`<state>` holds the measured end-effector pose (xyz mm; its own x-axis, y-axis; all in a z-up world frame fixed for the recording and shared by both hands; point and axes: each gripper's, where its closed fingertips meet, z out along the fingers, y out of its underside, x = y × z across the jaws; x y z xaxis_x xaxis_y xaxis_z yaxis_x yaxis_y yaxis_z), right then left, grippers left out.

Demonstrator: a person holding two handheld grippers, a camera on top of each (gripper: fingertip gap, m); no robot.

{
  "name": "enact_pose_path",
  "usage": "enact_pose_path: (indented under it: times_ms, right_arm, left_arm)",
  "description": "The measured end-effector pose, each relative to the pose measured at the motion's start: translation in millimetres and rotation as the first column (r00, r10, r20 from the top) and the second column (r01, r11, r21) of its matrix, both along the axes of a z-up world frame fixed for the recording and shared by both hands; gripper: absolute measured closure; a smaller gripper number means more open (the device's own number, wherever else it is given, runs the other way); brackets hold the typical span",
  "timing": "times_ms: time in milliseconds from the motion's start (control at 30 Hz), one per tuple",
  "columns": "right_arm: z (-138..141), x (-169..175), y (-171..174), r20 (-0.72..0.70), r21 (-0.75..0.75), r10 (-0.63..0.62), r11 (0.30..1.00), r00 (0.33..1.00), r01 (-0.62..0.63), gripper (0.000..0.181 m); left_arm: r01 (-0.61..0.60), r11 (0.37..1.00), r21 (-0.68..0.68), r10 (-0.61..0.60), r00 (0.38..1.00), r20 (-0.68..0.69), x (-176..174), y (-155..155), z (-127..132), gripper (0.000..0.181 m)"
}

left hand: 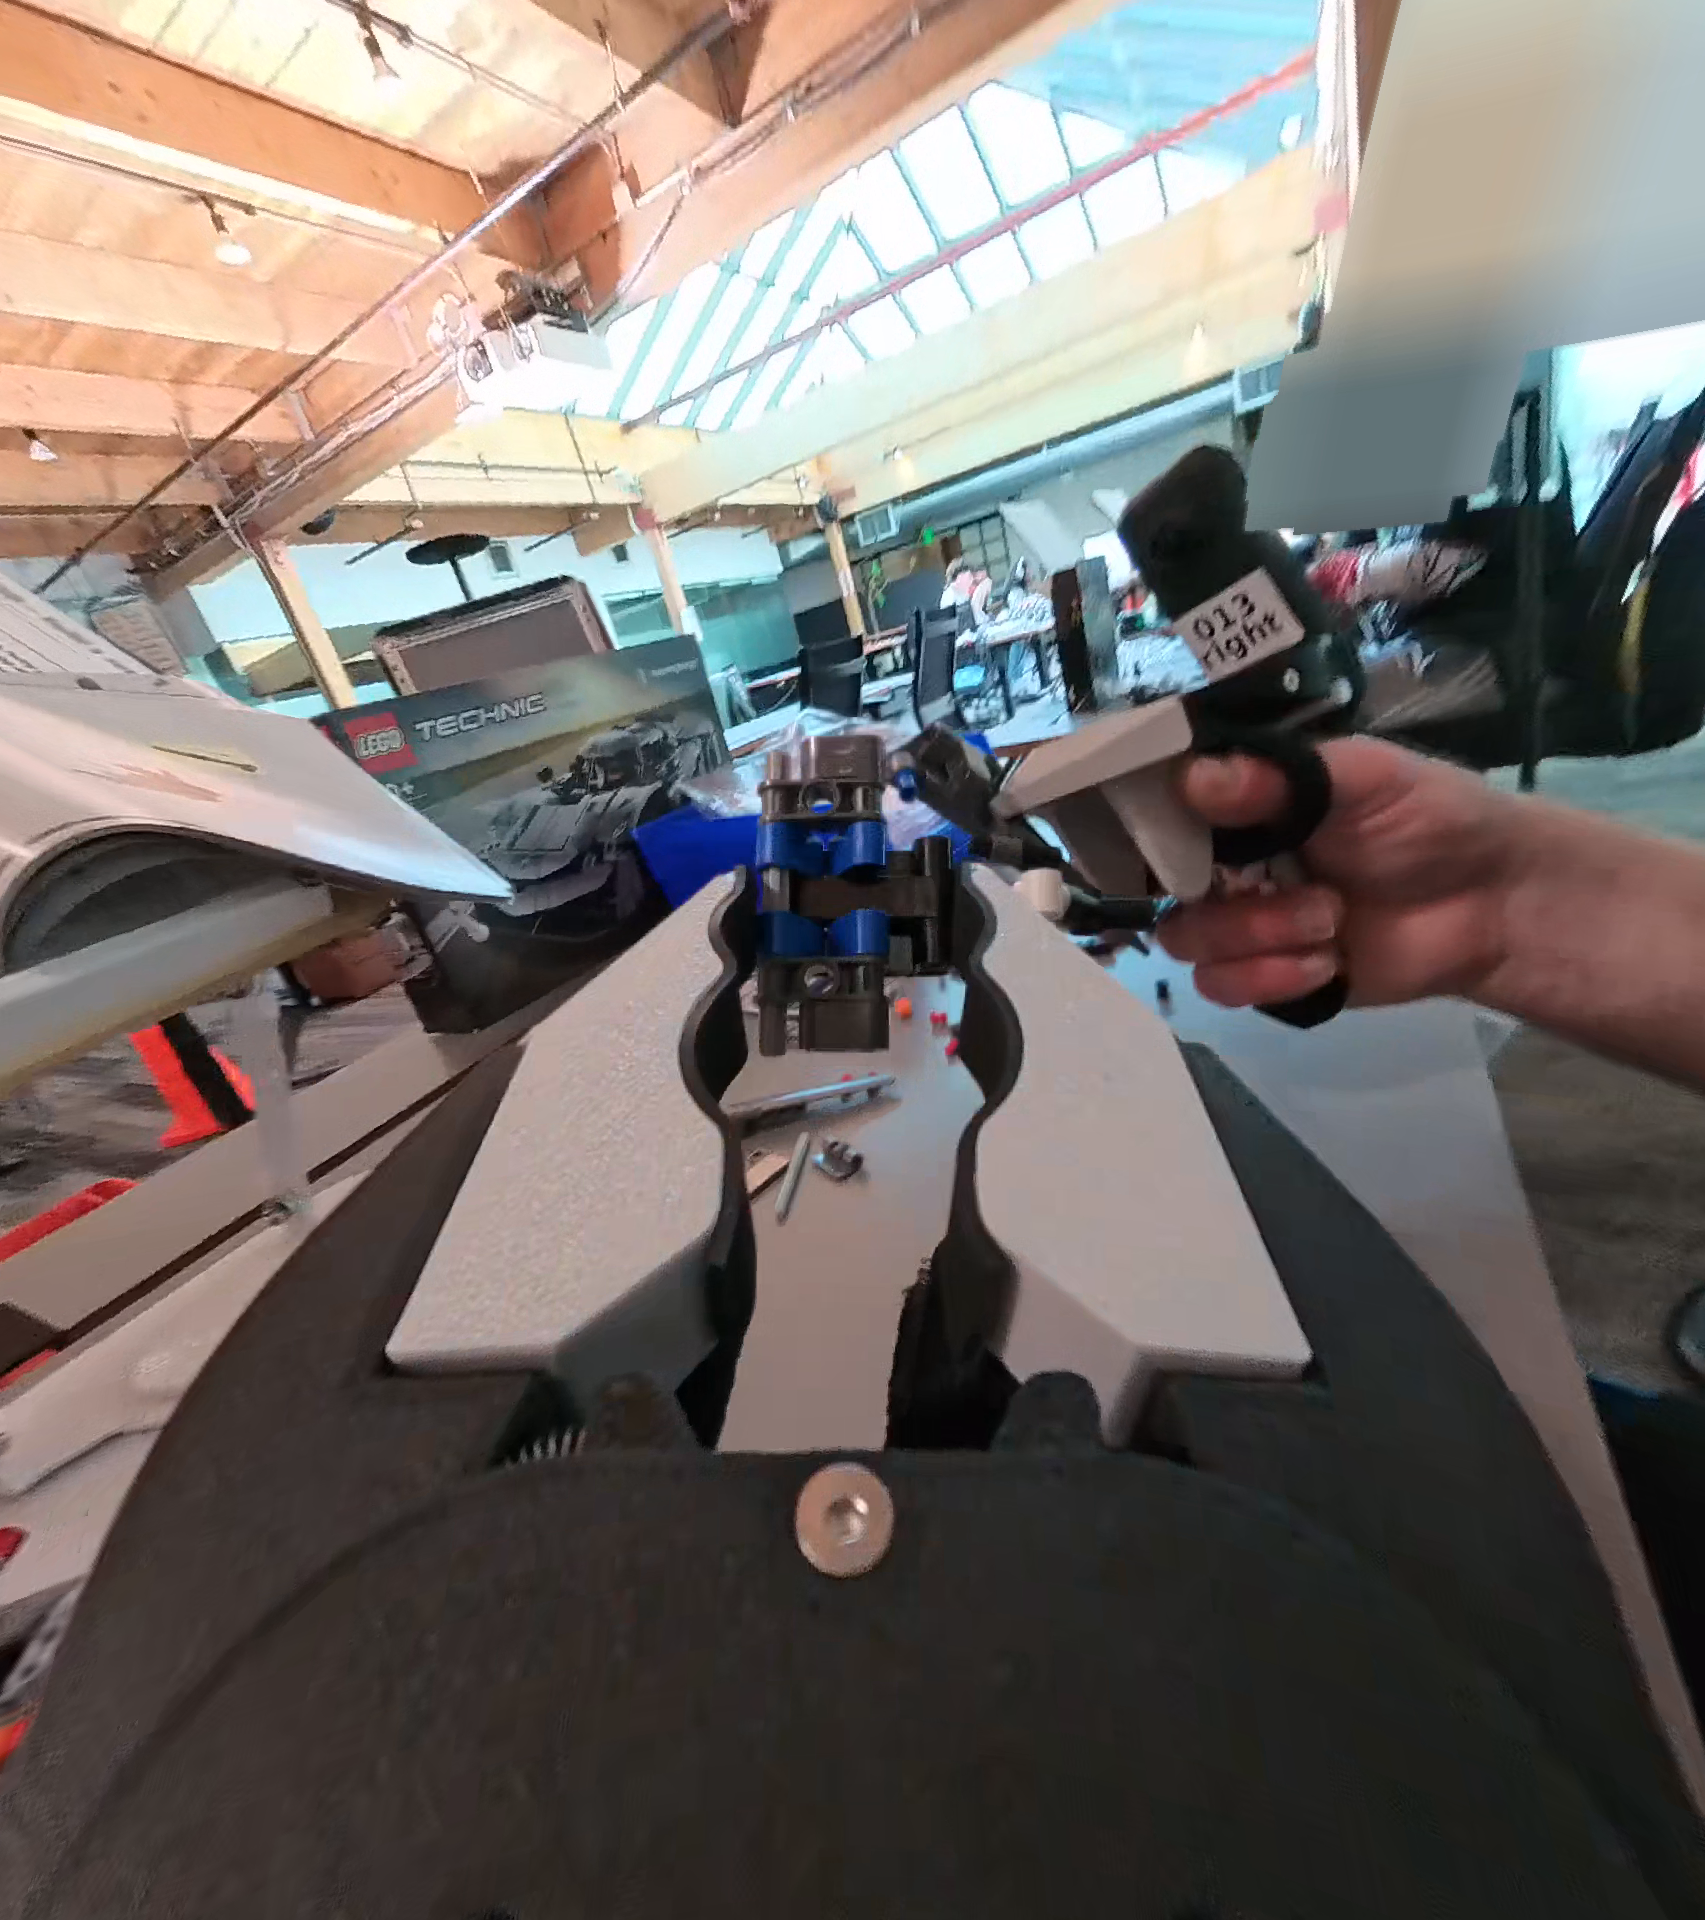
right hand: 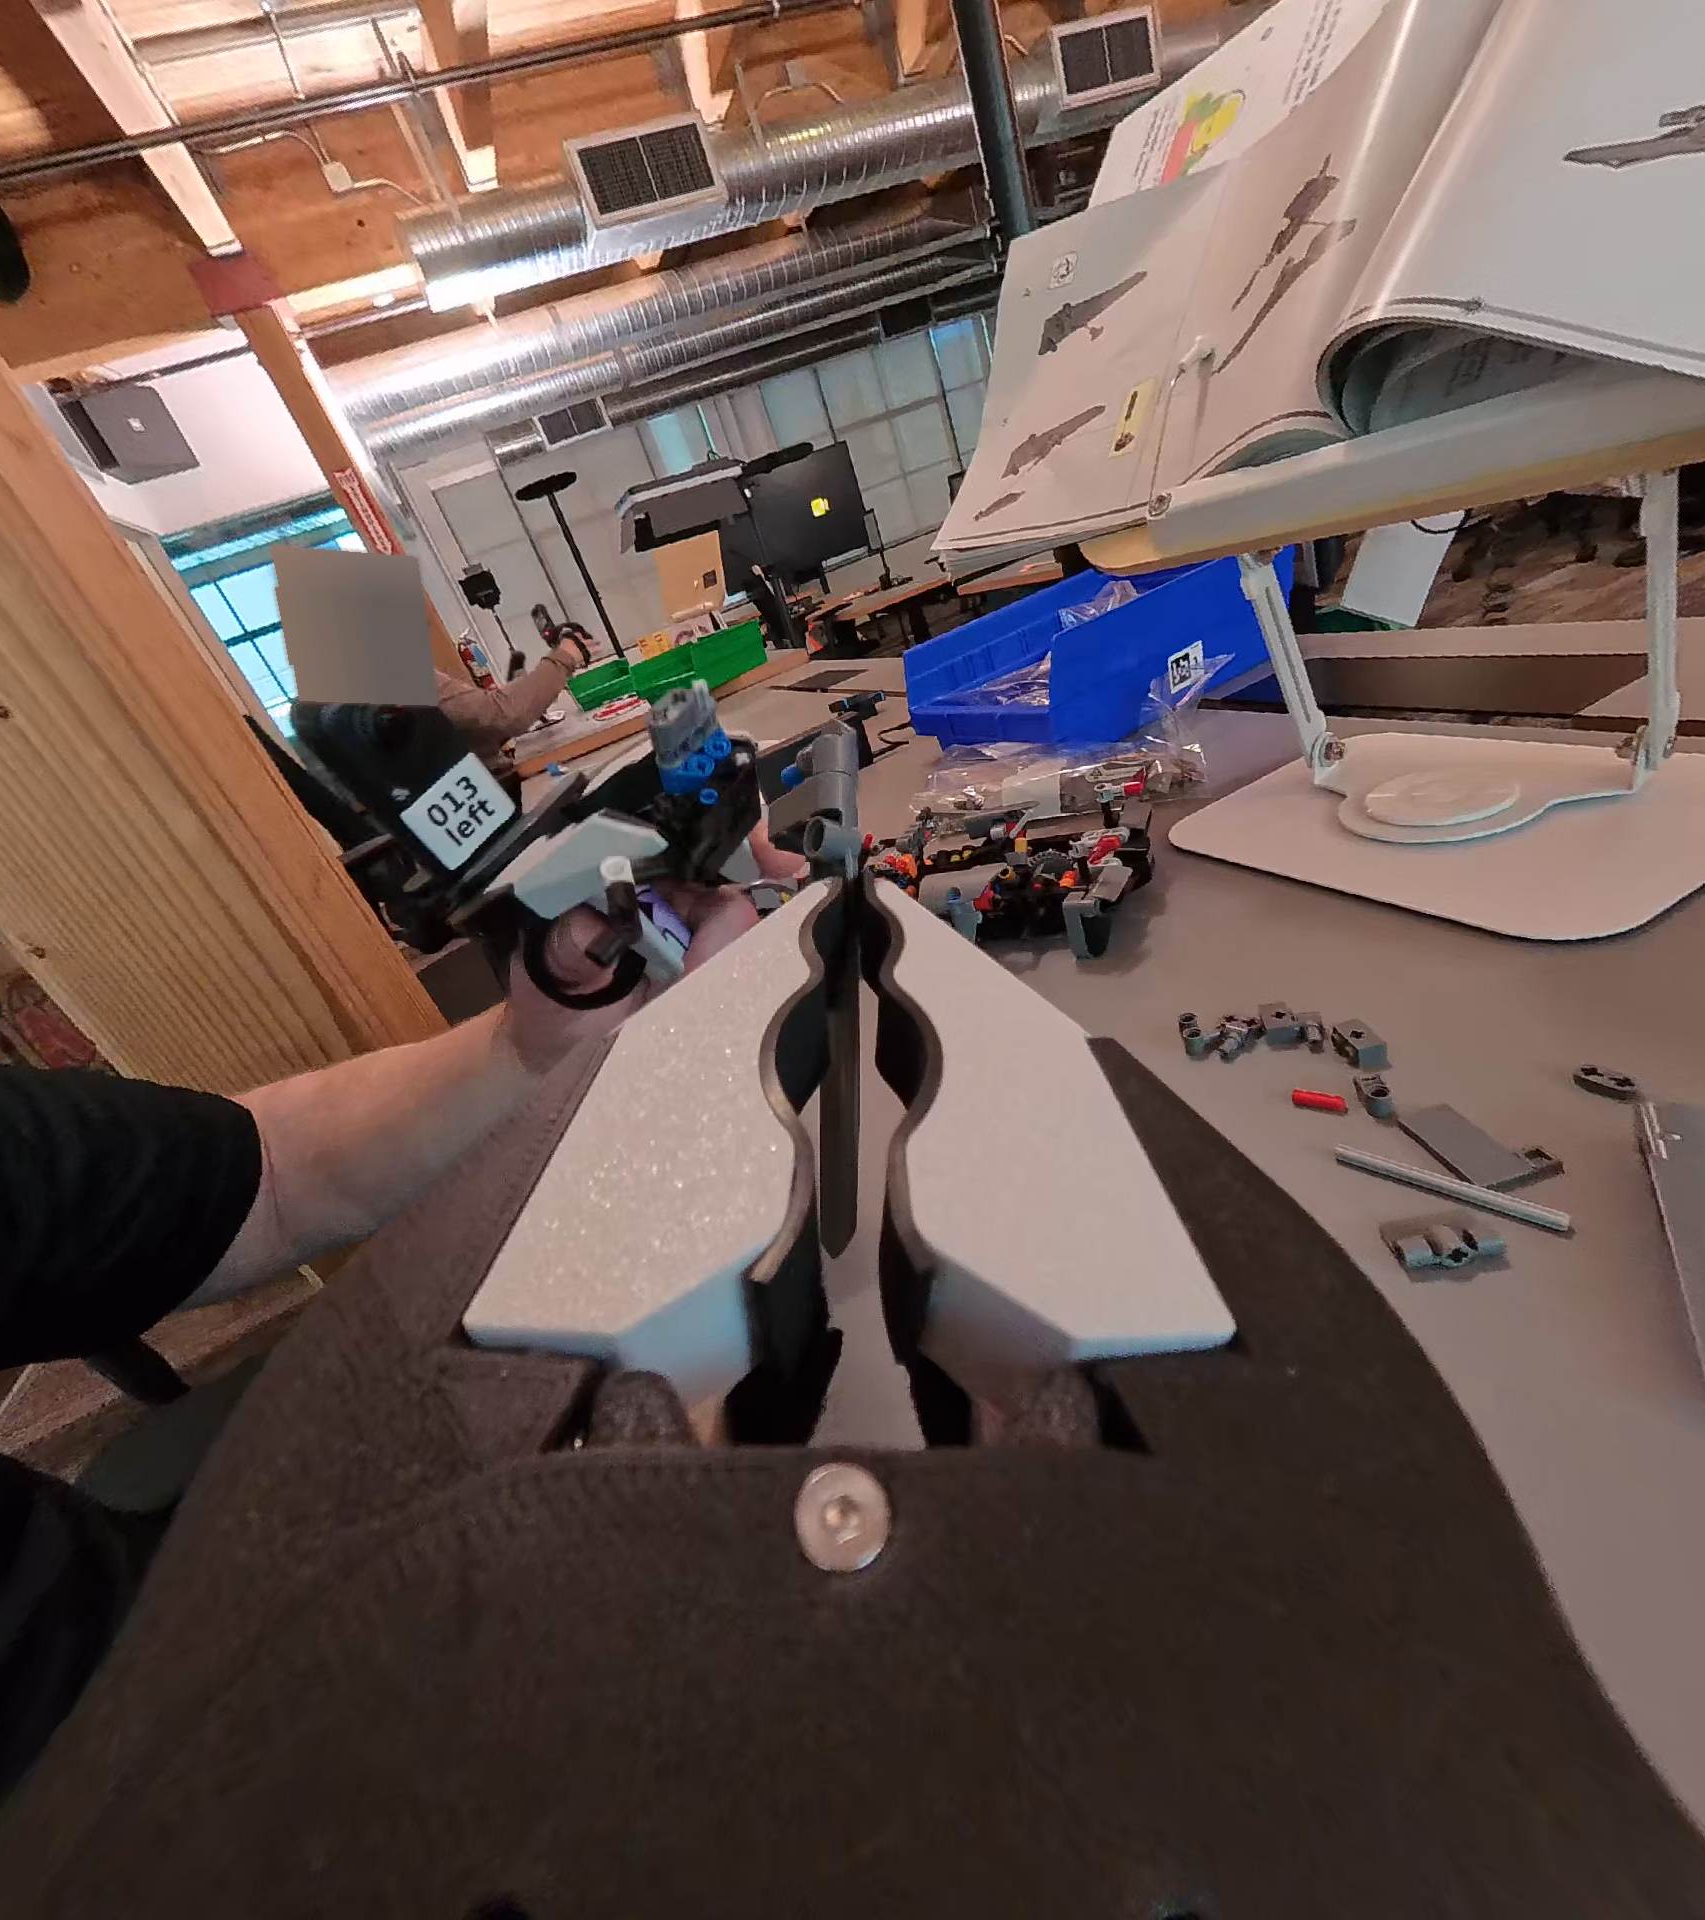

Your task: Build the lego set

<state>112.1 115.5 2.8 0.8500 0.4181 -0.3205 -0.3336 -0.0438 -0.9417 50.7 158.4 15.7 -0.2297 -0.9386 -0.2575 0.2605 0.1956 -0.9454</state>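
Left gripper [left hand: 848,935], frame centre, jaws closed on a blue-and-black lego assembly [left hand: 832,909] held upright above the grey table [left hand: 1347,1143]. Right gripper [left hand: 1024,831] enters from the right, hand-held, gripping a dark grey piece [left hand: 952,774] just beside the assembly. Lego box [left hand: 536,769] behind, centre-left.

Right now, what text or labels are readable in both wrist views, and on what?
Writing not quoted; carriers only.
White sticker on right gripper: legible.
White sticker on left gripper: legible.
Dark set box: brand print legible.
Open instruction booklet: print too small.
Blue bin tag: pattern only.
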Motion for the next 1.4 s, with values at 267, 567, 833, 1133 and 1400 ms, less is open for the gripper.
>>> enact_pose_path:
  times_ms: [267,567,833,1133,1400]
  right_arm:
    - [1,-1,0,-0.014,-0.002,0.008,1.000,1.000,-0.008,0.181]
    - [0,-5,1,-0.021,-0.005,0.018,1.000,1.000,-0.018,0.181]
    - [-1,-5,0,-0.023,-0.006,0.016,1.000,1.000,-0.016,0.181]
    - [0,-8,-2,-0.024,-0.004,0.023,1.000,0.999,-0.023,0.181]
    - [1,-12,-2,-0.027,-0.005,0.038,0.999,0.999,-0.039,0.181]
  left_arm:
    - [0.164,0.972,-0.171,-0.159,0.986,0.042,-8,0,14,0.147]
    - [0.233,0.947,-0.220,-0.223,0.972,0.069,-15,3,20,0.147]
    - [0.309,0.921,-0.237,-0.301,0.951,0.072,-18,-5,21,0.147]
    - [0.358,0.902,-0.240,-0.349,0.934,0.080,-20,-7,23,0.147]
    - [0.326,0.929,-0.173,-0.323,0.945,0.051,-16,-13,18,0.147]
